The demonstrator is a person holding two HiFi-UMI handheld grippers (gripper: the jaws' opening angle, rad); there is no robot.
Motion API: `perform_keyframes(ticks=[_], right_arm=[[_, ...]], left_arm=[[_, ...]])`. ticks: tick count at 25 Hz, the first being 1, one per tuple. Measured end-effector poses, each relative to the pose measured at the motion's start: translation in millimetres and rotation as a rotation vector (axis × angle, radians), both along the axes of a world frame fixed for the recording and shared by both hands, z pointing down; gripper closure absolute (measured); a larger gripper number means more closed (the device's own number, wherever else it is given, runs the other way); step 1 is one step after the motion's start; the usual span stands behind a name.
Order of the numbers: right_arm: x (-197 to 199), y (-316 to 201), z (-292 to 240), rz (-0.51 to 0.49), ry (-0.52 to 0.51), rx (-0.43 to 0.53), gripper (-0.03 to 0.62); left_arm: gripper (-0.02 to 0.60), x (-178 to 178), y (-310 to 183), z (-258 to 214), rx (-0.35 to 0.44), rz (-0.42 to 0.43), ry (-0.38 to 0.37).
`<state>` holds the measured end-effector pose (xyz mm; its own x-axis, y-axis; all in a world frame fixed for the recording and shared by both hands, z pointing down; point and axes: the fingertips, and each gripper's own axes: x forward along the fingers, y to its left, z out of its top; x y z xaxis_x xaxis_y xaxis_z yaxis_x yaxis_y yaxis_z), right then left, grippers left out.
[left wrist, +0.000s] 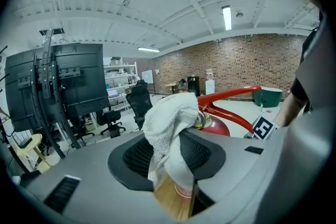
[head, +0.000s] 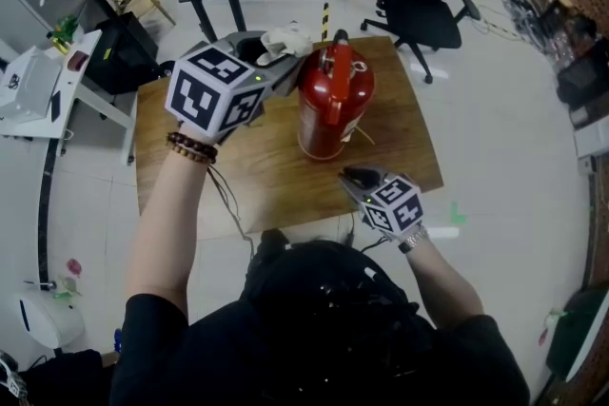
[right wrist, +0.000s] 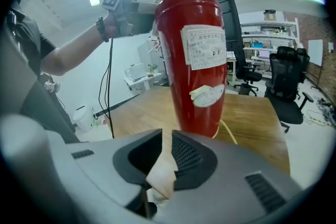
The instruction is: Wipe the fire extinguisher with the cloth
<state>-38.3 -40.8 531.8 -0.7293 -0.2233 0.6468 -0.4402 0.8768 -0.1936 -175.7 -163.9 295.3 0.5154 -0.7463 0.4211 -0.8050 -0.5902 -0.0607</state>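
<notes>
Left claw [left wrist: 170, 157]: held high and closest to the lens, clamped on the cloth so that the free end bulges ahead of the jaws as a wiping pad.
Cloth [left wrist: 169, 113]: white terry, bunched and pinched between the pads; right at the top of the extinguisher, by the levers, whether pressing on metal or just short of it not clear.
Fire extinguisher [head: 331, 109]: red, upright near the middle of the bench, probably stood free like this so the barrel can be reached all round.
Levers [head: 335, 54]: red, jutting out over the valve; awkward to wipe, and a likely snag for loose folds of terry.
Right claw [right wrist: 163, 157]: low, near the base and aimed at the barrel; jaws a narrow gap apart with only bare wood showing between them, gripping nothing and not touching the cylinder; seemingly parked there to steady it if wiping starts to rock it.
Label [right wrist: 203, 47]: pale paper on the side facing the low claw, with a smaller sticker beneath; edges worth a gentle pass.
Bench [head: 249, 178]: small wooden top, bearing only the extinguisher.
Pale cord [head: 363, 136]: thin, lying at the foot of the cylinder; could catch on a low stroke.
Surroundings: black office chairs [head: 421, 7] beyond the far edge, white desk [head: 43, 83] to the left; all well apart, none blocking either arm.
</notes>
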Motion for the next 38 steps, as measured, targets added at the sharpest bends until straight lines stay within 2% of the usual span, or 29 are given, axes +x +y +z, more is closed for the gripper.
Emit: perform_keyframes(ticks=[2, 7, 15, 38], right_arm=[[-0.1, -0.6, 0.5, 0.006, -0.003, -0.003, 0.516], [1.6, -0.3, 5.5, 0.024, 0.003, -0.017, 0.516], [-0.3, 1.7, 12.1, 0.031, 0.011, -0.035, 0.516], [7.1, -1.3, 30.9, 0.085, 0.052, -0.085, 0.516]], left_arm=[[0.441, 6.6, -3.4, 8.8, -0.016, 0.014, 0.008], [0.442, 3.4, -10.6, 19.7, -0.057, 0.012, 0.126], [0.446, -3.1, -17.4, 36.5, -0.118, 0.026, 0.239], [0.446, -0.9, -28.6, 191.7, -0.392, 0.027, 0.281]])
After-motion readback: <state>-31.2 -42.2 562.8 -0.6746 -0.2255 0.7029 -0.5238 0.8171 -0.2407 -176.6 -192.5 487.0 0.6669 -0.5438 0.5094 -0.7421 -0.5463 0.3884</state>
